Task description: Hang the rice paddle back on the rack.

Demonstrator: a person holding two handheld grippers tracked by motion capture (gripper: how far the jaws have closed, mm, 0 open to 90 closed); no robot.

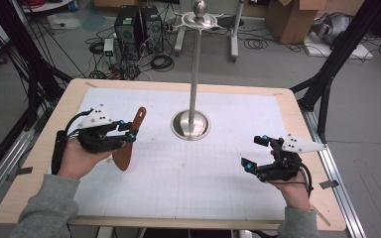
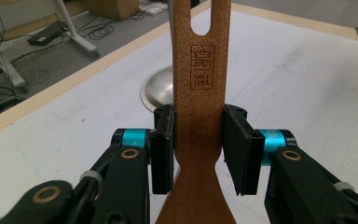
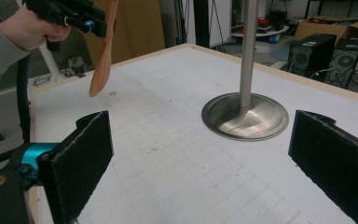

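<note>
A brown wooden spatula [image 1: 127, 141] hangs above the left part of the table, blade down and handle with its slot up. My left gripper [image 1: 129, 135] is shut on its handle. In the left gripper view the pads [image 2: 162, 154] press both sides of the spatula [image 2: 199, 88] just below a stamped mark. A steel stand [image 1: 194, 74] with a round base [image 1: 191, 125] rises from the table's middle, with hooks at its top. My right gripper [image 1: 255, 152] is at the right, open and holding nothing. It faces the stand base [image 3: 244, 116], and its pads [image 3: 81, 163] are wide apart.
A white gridded mat [image 1: 193, 168] covers the wooden table [image 1: 44, 148]. Beyond the far edge the floor holds computer towers [image 1: 139, 27], cables and cardboard boxes [image 1: 297, 17]. Black frame struts [image 1: 327, 74] stand beside the table at the right.
</note>
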